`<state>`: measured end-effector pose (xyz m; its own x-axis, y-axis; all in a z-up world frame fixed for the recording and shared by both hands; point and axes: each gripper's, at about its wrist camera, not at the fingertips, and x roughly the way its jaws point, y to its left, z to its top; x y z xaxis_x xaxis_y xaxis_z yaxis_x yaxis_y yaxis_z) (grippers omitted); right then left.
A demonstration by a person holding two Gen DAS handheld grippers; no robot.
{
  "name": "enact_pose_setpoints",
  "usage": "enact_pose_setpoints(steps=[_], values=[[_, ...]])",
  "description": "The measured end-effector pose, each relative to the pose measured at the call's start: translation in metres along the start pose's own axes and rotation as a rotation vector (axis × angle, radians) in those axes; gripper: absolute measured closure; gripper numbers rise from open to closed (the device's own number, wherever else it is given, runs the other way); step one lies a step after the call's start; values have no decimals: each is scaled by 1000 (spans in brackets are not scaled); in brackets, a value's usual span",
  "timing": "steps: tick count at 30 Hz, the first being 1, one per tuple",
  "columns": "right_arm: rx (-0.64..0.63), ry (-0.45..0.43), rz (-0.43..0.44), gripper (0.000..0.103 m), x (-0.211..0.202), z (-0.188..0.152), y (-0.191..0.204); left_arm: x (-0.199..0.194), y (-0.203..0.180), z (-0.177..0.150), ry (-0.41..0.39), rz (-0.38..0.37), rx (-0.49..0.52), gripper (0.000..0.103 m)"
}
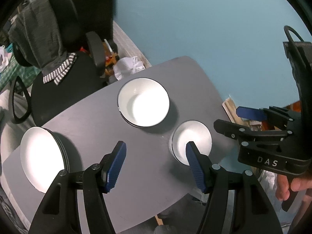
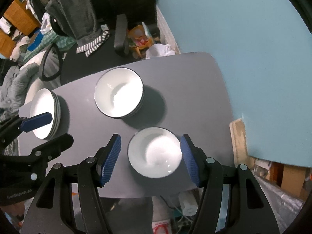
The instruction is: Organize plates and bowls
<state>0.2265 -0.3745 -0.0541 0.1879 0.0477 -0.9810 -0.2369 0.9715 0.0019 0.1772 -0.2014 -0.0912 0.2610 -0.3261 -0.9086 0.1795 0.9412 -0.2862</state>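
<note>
On a grey table stand three white stacks: plates at the left, large bowls in the middle, small bowls at the right. My left gripper is open and empty above the table, between plates and small bowls. My right gripper is open and empty, its jaws on either side of the small bowls, above them. It also shows in the left wrist view. The left gripper also shows in the right wrist view.
A black office chair draped with a grey towel stands beyond the table's left side. A blue wall lies behind. Clutter, a white bag and wood sit on the floor around the table.
</note>
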Motion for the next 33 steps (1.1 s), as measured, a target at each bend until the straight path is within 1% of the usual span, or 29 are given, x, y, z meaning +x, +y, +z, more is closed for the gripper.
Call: enact_pose_setpoints(steps=[3,8,11,15,20,24,28,33], values=[[12,-2,-12,41,-3,-6,-5,4,-4,-1,10,-12,11,38],[40,3,-20,41,-6,-17,-14,14,-3,-3,32,-44,-26,38],[72,14,-18,41,-3,-23,-23,20,-6,-4,43,-48,-22,38],[129,32,8,41,5,-30,-39,35,-10,-5,74,-48,-10,38],[167,35,32,41,16,-39,-52,54,-15,-7,108,-66,-11,38],[179,43,48,41,27,-45,-61,69,-16,-10,131,-70,-18,38],[172,52,65,41,40,-47,-68,90,-13,-12,157,-61,-47,38],[175,66,73,41,59,-49,-74,110,-14,-13,174,-56,-45,38]])
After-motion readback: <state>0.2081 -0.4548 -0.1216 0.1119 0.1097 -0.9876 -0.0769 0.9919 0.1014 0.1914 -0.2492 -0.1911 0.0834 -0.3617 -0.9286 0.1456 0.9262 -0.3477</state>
